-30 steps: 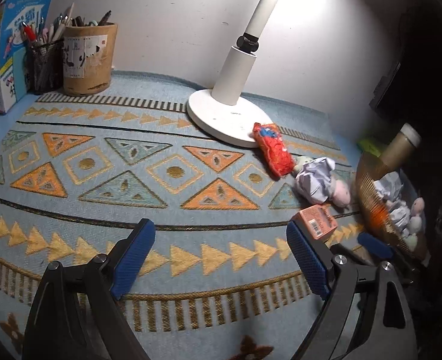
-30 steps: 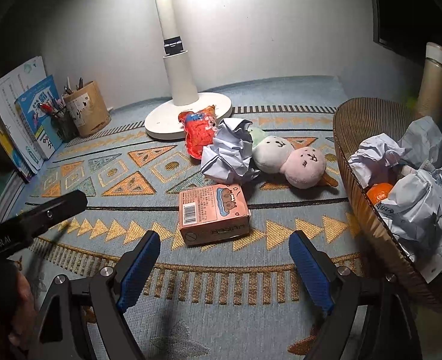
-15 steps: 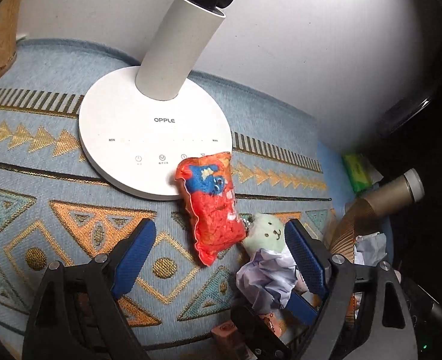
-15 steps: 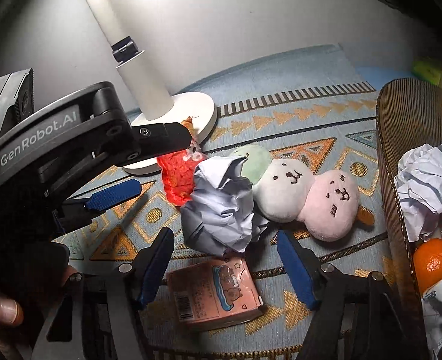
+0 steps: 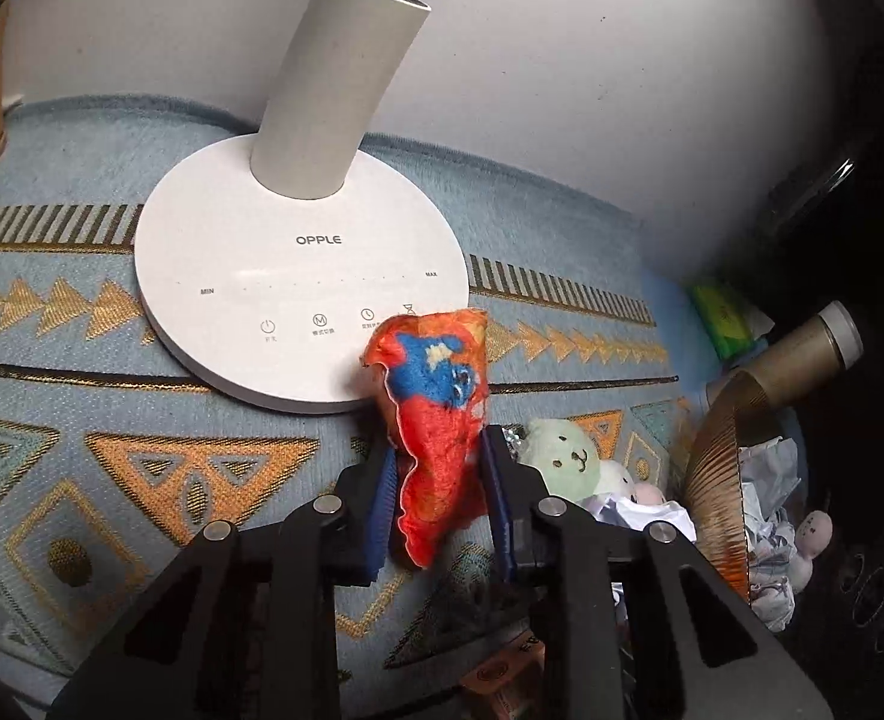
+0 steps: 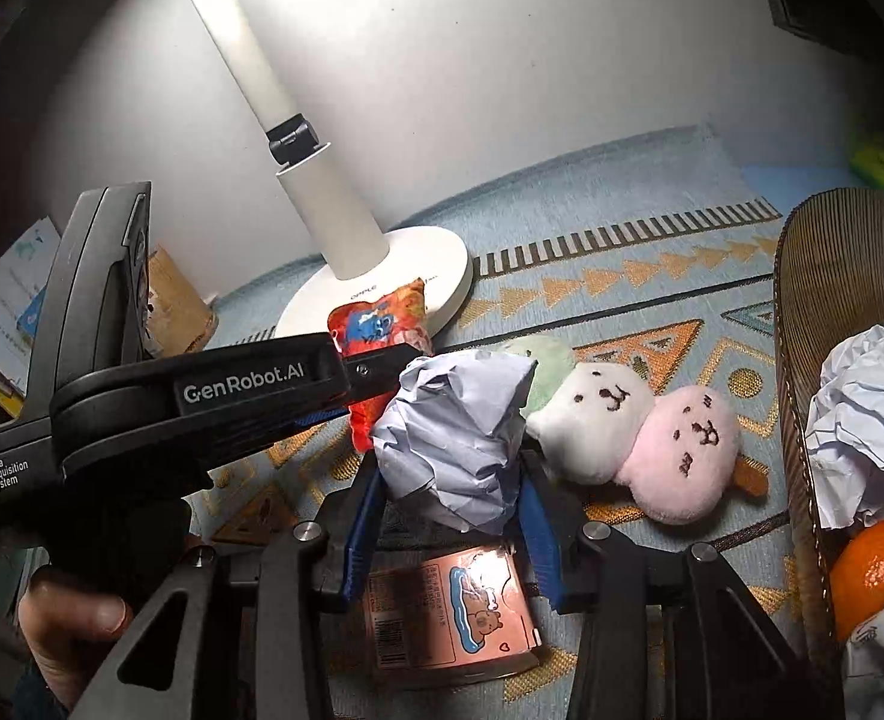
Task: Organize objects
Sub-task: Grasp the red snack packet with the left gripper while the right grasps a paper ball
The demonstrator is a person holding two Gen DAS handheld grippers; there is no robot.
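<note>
Snack packet (image 5: 439,444), red with a blue print, lies half on the lamp base (image 5: 274,300), half on the patterned cloth (image 5: 82,420); our left gripper (image 5: 439,501) has just been closing and its blue pads now pinch the packet's lower half. Just beside it, the crumpled paper ball (image 6: 454,438) sits on the cloth against the plush toy (image 6: 640,438); our right gripper (image 6: 451,516) has likewise just been closing, pads pressed into the ball's flanks.

Step in hand, as we judge it: both grasps made, nothing lifted yet. The wicker basket (image 6: 802,360) to the right already holds paper and an orange, so it looks the likely destination. Next move calls for a straight lift, clearing the pink carton (image 6: 448,606) under the right gripper and the basket's rim, with the two grippers kept from crossing.

Pose: both grippers angle downward toward the cloth, side by side, left body reaching across the right wrist view. A hand (image 6: 76,630) grips the left handle; the right hand is not visible.
</note>
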